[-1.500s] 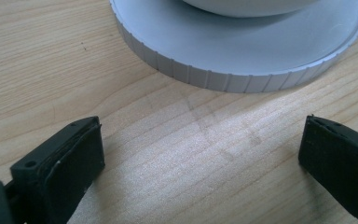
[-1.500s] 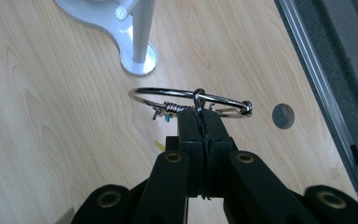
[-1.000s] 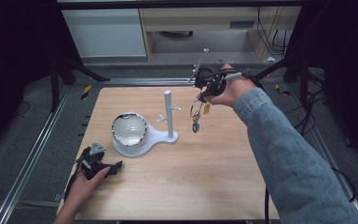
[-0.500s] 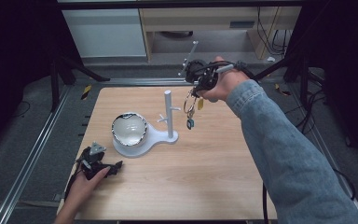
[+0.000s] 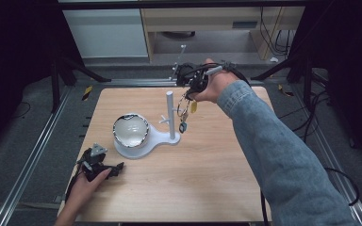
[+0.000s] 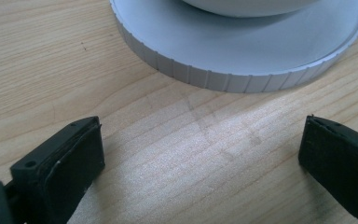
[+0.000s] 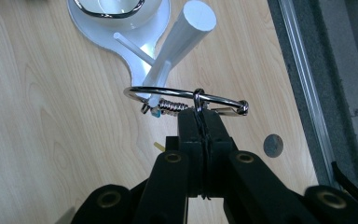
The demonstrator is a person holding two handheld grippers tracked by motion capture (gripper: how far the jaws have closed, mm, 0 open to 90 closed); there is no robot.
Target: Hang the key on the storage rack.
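Dark surroundings, metal rails and cabinets behind; pale wood counter [image 5: 207, 174] in the middle, lit from above. White stand [image 5: 158, 136] sits left of centre: flat base, shallow bowl [image 5: 130, 130] with a shiny rim on its wider end, upright post [image 5: 170, 113] with small side pegs on the narrower end. Bowl looks empty, though glare hides its floor. Right hand-held gripper [image 7: 200, 119] held up over the far side of the counter, jaws clenched on a small ring that links into a large key ring [image 7: 186, 95]; keys [image 5: 185, 113] and a yellow tag [image 5: 193, 106] dangle below it, clear of the counter. Key ring lies roughly level, its long axis crosswise to the jaws. In the right gripper view the post top stands just beyond the ring, and one peg [image 7: 156, 81] appears to cross the ring's near edge; whether it is already through the loop, cannot tell. Judgement: next move depends on bringing the loop over a peg, so the stand lies ahead of and below the jaws, toward the person's left. Left hand-held gripper [image 6: 200, 154] rests low at the near-left corner, jaws released and wide, nothing between them, the stand's ribbed base edge just ahead. Right hand is far nearer the post.
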